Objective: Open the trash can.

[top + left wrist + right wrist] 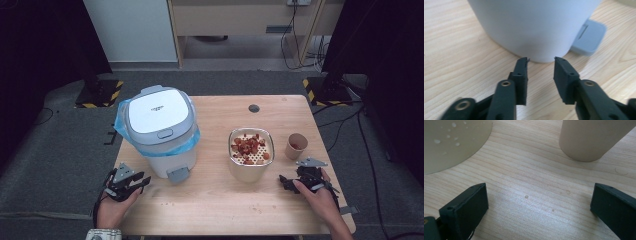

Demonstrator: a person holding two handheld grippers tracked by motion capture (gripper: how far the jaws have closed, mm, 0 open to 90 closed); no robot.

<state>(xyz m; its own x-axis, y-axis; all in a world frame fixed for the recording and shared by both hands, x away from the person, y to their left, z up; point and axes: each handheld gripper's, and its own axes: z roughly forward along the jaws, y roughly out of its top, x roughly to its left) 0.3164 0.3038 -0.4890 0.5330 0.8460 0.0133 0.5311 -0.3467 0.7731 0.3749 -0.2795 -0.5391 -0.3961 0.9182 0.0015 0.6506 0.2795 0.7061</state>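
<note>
A white pedal bin (160,132) with a grey-rimmed lid and a blue liner stands on the left half of the wooden table (215,200). My left gripper (142,181) rests on the table at the bin's front left. In the left gripper view its jaws (540,60) stand partly apart with nothing between them, their tips close to the bin's base (536,25). A cream container (251,152) carries a perforated insert with red bits. My right gripper (285,181) lies to its front right, jaws (539,192) wide open over bare wood.
A small paper cup (296,145) with something red inside stands right of the container, and its base appears in the right gripper view (589,137). The bin's grey pedal (178,174) sticks out at the front. A dark round cap (254,108) sits in the tabletop at the back.
</note>
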